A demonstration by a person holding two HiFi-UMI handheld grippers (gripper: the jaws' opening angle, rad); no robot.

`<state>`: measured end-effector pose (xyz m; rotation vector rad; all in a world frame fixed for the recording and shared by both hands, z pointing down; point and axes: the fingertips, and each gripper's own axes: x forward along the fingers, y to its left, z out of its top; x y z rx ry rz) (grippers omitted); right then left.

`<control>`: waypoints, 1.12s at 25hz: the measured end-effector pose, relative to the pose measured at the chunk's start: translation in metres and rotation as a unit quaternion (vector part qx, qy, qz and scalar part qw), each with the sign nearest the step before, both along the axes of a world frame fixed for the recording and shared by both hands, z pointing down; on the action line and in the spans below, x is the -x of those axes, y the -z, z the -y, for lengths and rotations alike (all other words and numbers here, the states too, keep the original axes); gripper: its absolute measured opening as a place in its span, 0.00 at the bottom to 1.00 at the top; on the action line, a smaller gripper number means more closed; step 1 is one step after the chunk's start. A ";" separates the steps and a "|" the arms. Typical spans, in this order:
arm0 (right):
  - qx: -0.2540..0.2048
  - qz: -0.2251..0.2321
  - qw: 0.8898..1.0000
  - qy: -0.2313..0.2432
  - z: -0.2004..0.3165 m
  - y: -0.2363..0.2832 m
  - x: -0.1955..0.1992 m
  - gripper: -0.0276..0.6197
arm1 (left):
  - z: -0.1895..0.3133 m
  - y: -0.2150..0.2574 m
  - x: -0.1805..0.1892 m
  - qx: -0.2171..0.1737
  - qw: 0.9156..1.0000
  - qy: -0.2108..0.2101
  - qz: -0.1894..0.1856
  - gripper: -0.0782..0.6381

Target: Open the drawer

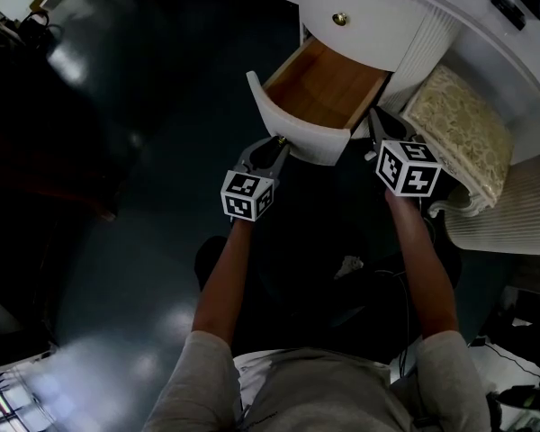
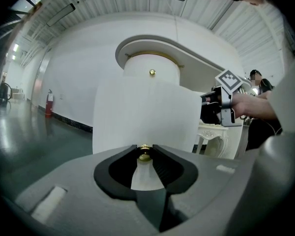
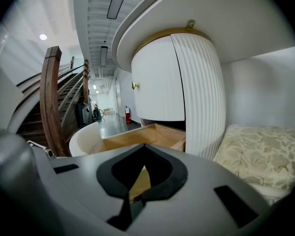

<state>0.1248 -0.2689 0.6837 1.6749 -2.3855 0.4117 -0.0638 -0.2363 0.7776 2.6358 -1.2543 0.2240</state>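
The lower drawer point(image 1: 299, 136) of a white curved cabinet stands pulled out, and its bare wooden inside point(image 1: 331, 81) shows. My left gripper point(image 1: 276, 146) is at the drawer's white front point(image 2: 142, 114), with its jaws closed on the small brass knob point(image 2: 144, 154). To the right of the drawer, my right gripper point(image 1: 374, 120) hovers beside its wooden side wall point(image 3: 137, 135). In the right gripper view its tips point(image 3: 145, 147) meet with nothing between them.
Above the open drawer is a shut drawer with its own brass knob point(image 1: 340, 19). A cream patterned stool cushion point(image 1: 459, 133) sits right of the cabinet, close to my right gripper. Dark glossy floor point(image 1: 162, 151) spreads to the left. A wooden staircase rail point(image 3: 51, 97) stands beyond.
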 end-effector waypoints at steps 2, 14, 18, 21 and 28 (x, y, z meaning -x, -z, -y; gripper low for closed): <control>-0.002 0.004 1.000 0.005 -0.002 0.003 0.005 0.07 | 0.000 0.000 0.000 -0.001 1.000 0.001 -0.001 0.25; -0.017 0.019 0.999 0.027 -0.002 0.018 0.021 0.07 | -0.002 0.002 0.000 -0.004 1.000 -0.002 0.000 0.25; -0.025 0.016 0.999 0.037 -0.001 0.021 0.024 0.07 | 0.001 0.002 -0.001 -0.010 1.000 -0.013 0.012 0.25; -0.019 0.021 0.999 0.045 0.001 0.017 0.028 0.07 | 0.001 0.002 0.000 -0.010 1.000 -0.017 0.016 0.25; -0.012 0.019 0.997 0.068 0.011 0.012 0.041 0.07 | -0.002 0.002 -0.003 -0.003 0.999 -0.017 0.029 0.25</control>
